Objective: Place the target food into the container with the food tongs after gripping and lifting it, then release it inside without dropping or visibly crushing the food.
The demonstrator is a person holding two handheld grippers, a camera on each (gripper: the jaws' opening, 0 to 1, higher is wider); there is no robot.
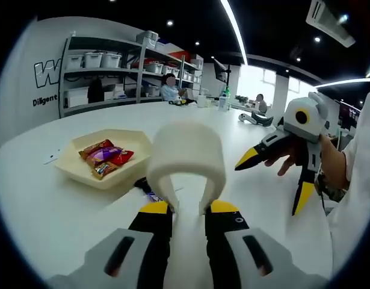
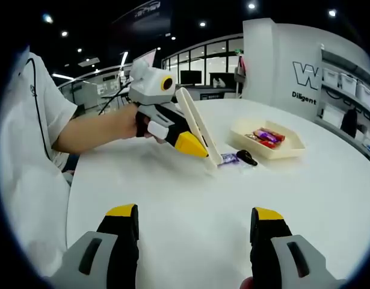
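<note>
Left gripper (image 1: 189,208): pinching cream food tongs (image 1: 188,162), tips down at a purple-wrapped snack (image 2: 228,158) on the white desk (image 2: 172,205), just short of the hexagonal tray (image 1: 121,176) holding other wrapped snacks (image 1: 105,158). Right gripper (image 2: 194,220): spread wide, holding nothing, well back. Step judged: closing tongs on the snack. Squeeze gently, lift straight, clear the tray's near wall before releasing. A small dark item (image 2: 247,158) lies just beside the snack; open desk elsewhere.
</note>
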